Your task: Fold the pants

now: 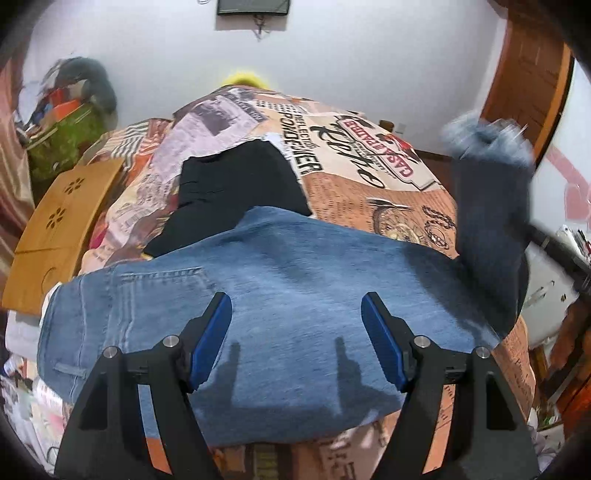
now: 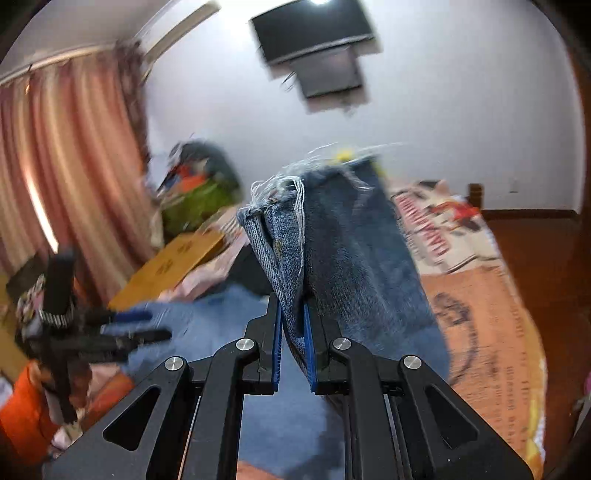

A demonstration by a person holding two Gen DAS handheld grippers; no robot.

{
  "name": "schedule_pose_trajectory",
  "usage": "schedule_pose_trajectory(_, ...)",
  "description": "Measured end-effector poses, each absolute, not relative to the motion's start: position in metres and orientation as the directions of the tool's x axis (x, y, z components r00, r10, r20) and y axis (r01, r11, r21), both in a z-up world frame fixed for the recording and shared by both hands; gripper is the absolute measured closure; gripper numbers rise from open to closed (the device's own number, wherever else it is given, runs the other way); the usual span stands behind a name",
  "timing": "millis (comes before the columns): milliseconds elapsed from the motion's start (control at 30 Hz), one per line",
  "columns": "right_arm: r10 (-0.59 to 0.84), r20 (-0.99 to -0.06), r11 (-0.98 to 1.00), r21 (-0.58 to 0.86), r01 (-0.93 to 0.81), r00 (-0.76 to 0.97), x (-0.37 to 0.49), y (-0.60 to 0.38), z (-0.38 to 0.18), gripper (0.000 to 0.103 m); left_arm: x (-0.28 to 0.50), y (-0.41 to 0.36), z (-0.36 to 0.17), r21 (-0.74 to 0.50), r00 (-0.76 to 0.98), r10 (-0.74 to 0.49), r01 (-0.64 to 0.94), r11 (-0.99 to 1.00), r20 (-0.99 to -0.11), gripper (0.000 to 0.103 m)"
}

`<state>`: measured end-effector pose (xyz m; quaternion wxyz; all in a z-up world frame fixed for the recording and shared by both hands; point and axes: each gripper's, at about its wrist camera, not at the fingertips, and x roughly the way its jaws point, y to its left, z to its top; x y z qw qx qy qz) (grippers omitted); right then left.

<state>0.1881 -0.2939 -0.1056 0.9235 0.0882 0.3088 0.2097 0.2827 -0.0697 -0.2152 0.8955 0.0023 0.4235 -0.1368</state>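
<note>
right claw [image 2: 293,325] clamped on frayed hem of jeans [image 1: 258,295], blue pads pinching doubled denim, leg end lifted clear of bed and standing up past fingertips, white loose threads trailing from cut edge. left claw [image 1: 295,314] spread wide, nothing between pads, hovering over flat part of jeans, twin finger shadows falling on cloth below. jeans spread across near end of bed, back pocket and waistband toward left in left wrist view, one leg rising at right into blurred raised hem. black garment [image 1: 236,184] lying just beyond jeans, partly tucked under their far edge. printed bedspread [image 1: 369,173] under both, newspaper-style lettering in orange and cream. wooden board [image 1: 62,218] at left side of bed. curtains [image 2: 66,166] and wall-mounted screen [image 2: 314,33] farther off.
</note>
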Motion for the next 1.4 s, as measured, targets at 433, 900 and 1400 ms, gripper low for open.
schedule_pose_trajectory(433,0.526,-0.745,0.822,0.320,-0.472,0.410,0.199,-0.231,-0.173,0.073,0.279,-0.067,-0.214,-0.101,0.599,-0.219,0.225,0.969,-0.770,0.031)
schedule_pose_trajectory(900,0.352,-0.742,0.934,0.243,-0.261,0.570,0.210,-0.328,-0.156,0.051,0.328,-0.161,-0.231,0.004,0.542,-0.221,0.382,0.924,-0.811,0.031)
schedule_pose_trajectory(1400,0.373,-0.796,0.928,0.330,-0.174,0.477,0.172,-0.359,-0.212,0.052,0.298,-0.132,-0.272,0.044,0.489,-0.153,0.369,0.928,-0.859,0.029)
